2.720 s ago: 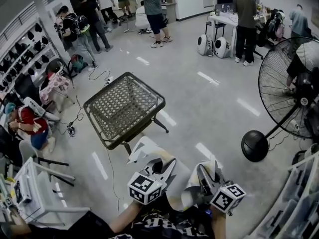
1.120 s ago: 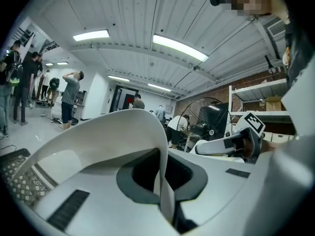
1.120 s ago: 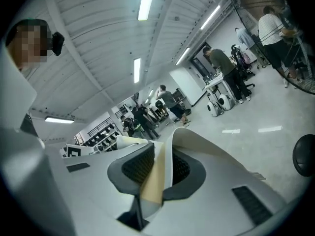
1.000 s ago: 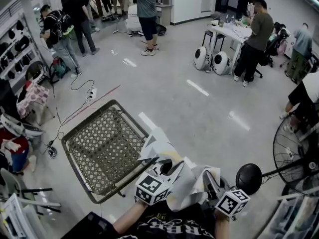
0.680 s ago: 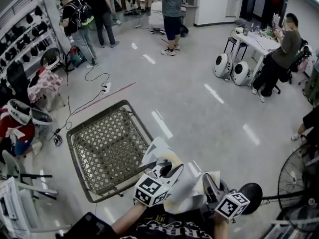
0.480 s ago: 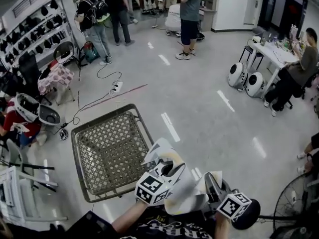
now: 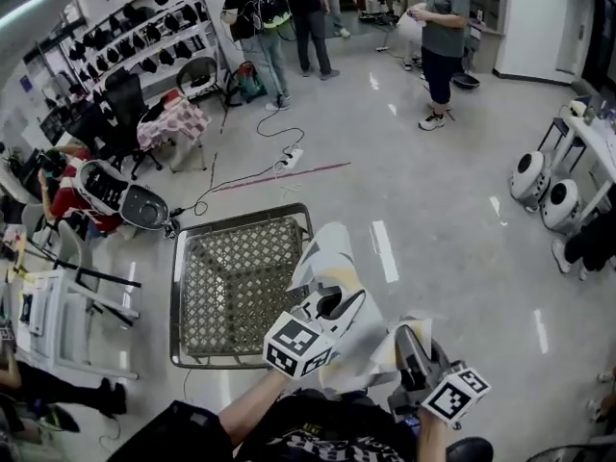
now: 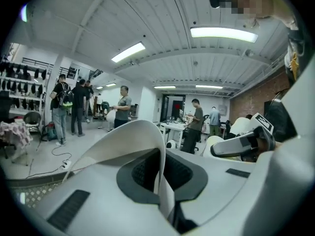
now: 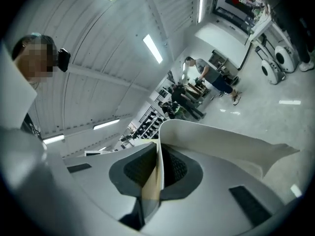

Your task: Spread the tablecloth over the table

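Observation:
A folded white tablecloth [image 7: 332, 258] hangs bunched between my two grippers, just right of the brown lattice-top table [image 7: 231, 287]. The left gripper [image 7: 335, 303] is shut on one cloth edge beside the table's right rim. In the left gripper view the cloth [image 8: 125, 136] arches up from the shut left gripper [image 8: 161, 178]. The right gripper [image 7: 405, 343] sits lower right, nearer my body. Its jaws have just been closing, and the right gripper [image 9: 157, 173] pinches a cloth [image 9: 226, 139] fold between them. The table top is bare.
Cables and a power strip [image 7: 289, 157] lie on the floor beyond the table. Several people [image 7: 443, 27] stand at the far end. A white rack [image 7: 72, 306] and chairs crowd the left. Two round white machines [image 7: 544, 186] stand at the right.
The room has swung round the view as I moved past the table, which now lies squarer and closer on my left. Both grippers still carry the bunched cloth.

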Available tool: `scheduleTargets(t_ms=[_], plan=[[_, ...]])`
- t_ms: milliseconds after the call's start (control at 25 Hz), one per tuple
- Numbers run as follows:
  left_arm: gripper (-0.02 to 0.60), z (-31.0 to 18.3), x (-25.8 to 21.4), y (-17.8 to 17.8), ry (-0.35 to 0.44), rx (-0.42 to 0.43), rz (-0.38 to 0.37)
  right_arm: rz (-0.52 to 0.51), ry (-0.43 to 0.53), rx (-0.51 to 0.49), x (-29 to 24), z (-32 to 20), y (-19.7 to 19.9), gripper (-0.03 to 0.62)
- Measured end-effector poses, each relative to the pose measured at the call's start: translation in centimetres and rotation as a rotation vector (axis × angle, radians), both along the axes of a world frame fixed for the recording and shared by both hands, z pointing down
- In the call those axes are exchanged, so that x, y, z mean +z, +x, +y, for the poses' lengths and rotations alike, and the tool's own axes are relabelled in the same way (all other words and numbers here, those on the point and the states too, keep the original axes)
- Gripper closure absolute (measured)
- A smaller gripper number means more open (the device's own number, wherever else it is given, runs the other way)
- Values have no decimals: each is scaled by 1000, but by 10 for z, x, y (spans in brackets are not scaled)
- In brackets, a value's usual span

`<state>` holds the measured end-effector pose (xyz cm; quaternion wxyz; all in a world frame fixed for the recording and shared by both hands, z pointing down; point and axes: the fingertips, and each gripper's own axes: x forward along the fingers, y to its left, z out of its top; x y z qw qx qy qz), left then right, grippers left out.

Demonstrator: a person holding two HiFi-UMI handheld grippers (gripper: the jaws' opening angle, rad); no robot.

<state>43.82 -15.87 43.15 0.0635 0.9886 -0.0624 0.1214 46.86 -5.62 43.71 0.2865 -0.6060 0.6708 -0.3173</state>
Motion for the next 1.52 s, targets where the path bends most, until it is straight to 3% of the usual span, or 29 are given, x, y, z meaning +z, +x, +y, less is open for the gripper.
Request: scheduleTargets(t_ms=[400,640,840,960,1080,1280,1360,1520], plan=[[560,-76,-16,-55,135,-206,-38,-136,62,-251,2,-80,-48,568],[560,-129,9,-100,-49,-308,55,-158,51,-261,11,-126,-74,569],[561,-196,24,-147,-146,-379,110,-182,120,-167,-10,-167,-90,574],[561,-241,16,-181,-202,-410,166,-126,162,-99,-38,-191,-94,576],[561,-289,-5,-229,-210,-440,231,-100,224,-96,-70,-223,-123,576],[560,-368,-38,-320,-118,-556,296,-58,332,-234,-106,-278,-203,577],[560,-394,-39,-369,-133,-659,329,-55,352,-302,-111,-295,-233,577],[561,-415,-2,-486,-265,-922,435,-19,304,-417,-89,-313,-291,577]])
